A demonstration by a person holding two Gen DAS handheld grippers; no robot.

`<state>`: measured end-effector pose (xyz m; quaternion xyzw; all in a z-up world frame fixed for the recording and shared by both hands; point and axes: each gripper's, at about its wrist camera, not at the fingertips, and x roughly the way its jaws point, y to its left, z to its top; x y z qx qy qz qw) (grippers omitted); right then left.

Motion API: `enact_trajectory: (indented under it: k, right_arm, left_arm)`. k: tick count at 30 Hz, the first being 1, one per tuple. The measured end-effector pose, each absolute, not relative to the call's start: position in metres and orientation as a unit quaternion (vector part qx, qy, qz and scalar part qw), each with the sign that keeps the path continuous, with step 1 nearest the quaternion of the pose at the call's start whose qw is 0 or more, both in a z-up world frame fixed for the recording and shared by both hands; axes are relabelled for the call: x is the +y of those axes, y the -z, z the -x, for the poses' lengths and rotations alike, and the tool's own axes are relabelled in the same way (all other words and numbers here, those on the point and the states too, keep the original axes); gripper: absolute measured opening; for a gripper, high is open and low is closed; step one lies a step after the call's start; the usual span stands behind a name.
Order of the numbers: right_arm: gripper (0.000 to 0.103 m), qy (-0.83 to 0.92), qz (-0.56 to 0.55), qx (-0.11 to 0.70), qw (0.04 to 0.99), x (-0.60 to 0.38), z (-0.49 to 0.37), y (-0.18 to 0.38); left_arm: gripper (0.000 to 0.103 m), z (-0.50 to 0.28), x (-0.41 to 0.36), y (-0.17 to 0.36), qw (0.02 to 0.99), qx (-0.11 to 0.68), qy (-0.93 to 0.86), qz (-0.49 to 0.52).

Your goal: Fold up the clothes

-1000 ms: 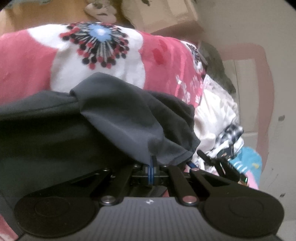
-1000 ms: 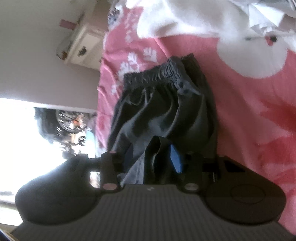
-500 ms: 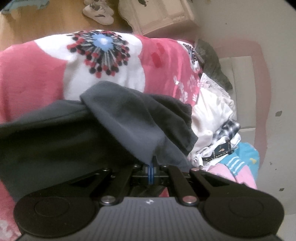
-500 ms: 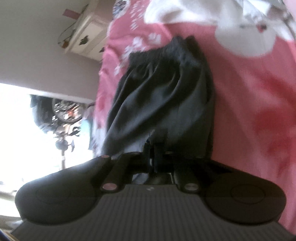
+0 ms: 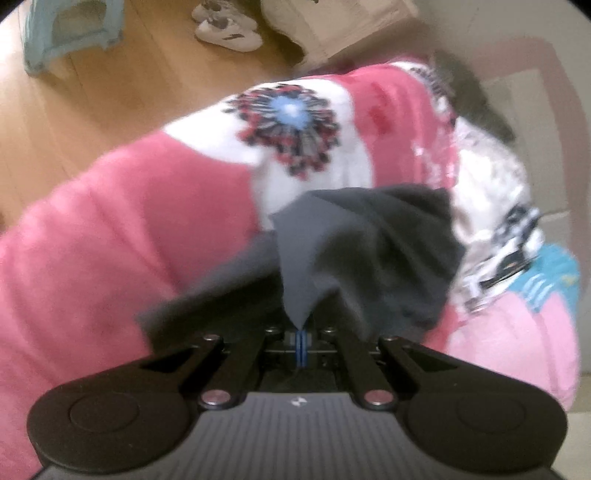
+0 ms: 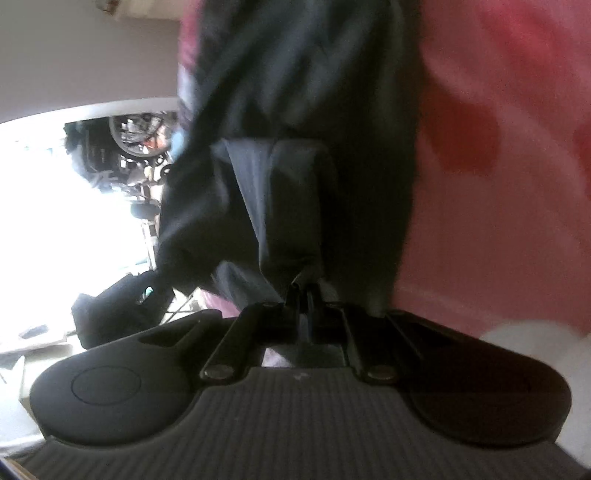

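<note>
Gripping dark shorts (image 5: pixel 369 251) over the pink floral bed (image 5: pixel 122 236), both jaws clenched on fabric.
Left gripper (image 5: pixel 301 338) and right gripper (image 6: pixel 304 295) pinch edges at 6 o'clock; no writing legible, motion blur hides detail.

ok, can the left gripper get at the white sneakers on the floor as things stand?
Probably not. The left gripper is shut on the dark shorts, over the pink blanket. The sneakers sit on the floor beyond the bed's edge, so it would have to let go first.
</note>
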<state>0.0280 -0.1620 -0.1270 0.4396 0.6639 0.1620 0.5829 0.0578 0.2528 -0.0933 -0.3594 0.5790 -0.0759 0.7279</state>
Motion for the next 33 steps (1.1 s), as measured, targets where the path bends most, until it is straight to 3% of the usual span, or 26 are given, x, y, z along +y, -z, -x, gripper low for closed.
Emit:
enact_trajectory:
  k: [4, 8, 10, 14, 16, 18, 20, 22, 23, 33]
  right_arm:
    - [0.005, -0.14, -0.437, 0.687, 0.563, -0.149, -0.013, 0.152]
    - [0.007, -0.138, -0.456, 0.682, 0.555, -0.151, -0.009, 0.157]
    - [0.009, -0.144, -0.46, 0.672, 0.562, -0.152, -0.008, 0.153]
    - [0.028, -0.168, -0.465, 0.646, 0.581, -0.155, -0.004, 0.142]
    - [0.028, -0.177, -0.452, 0.641, 0.594, -0.155, -0.004, 0.139]
    - [0.028, -0.181, -0.433, 0.642, 0.606, -0.152, -0.003, 0.139]
    - [0.025, -0.185, -0.417, 0.638, 0.62, -0.153, -0.002, 0.141]
    - [0.007, -0.179, -0.408, 0.64, 0.626, -0.155, -0.003, 0.143]
    - [0.004, -0.179, -0.412, 0.64, 0.623, -0.157, -0.002, 0.142]
    - [0.003, -0.252, -0.458, 0.657, 0.542, -0.145, 0.018, 0.136]
  left_arm:
    - [0.004, -0.055, 0.258, 0.102, 0.731, 0.579, 0.084, 0.352]
    - [0.026, -0.049, 0.256, 0.109, 0.725, 0.587, 0.104, 0.345]
    - [0.028, -0.043, 0.253, 0.11, 0.726, 0.59, 0.109, 0.334]
    - [0.03, -0.031, 0.25, 0.11, 0.732, 0.586, 0.111, 0.329]
    - [0.029, -0.027, 0.25, 0.111, 0.736, 0.582, 0.107, 0.329]
    - [0.02, -0.024, 0.249, 0.112, 0.74, 0.58, 0.099, 0.326]
    - [0.002, -0.02, 0.249, 0.113, 0.744, 0.577, 0.088, 0.326]
    - [0.002, -0.017, 0.251, 0.108, 0.751, 0.569, 0.084, 0.323]
    - [0.002, -0.016, 0.251, 0.102, 0.758, 0.564, 0.084, 0.318]
    - [0.002, -0.034, 0.265, 0.062, 0.781, 0.572, 0.083, 0.238]
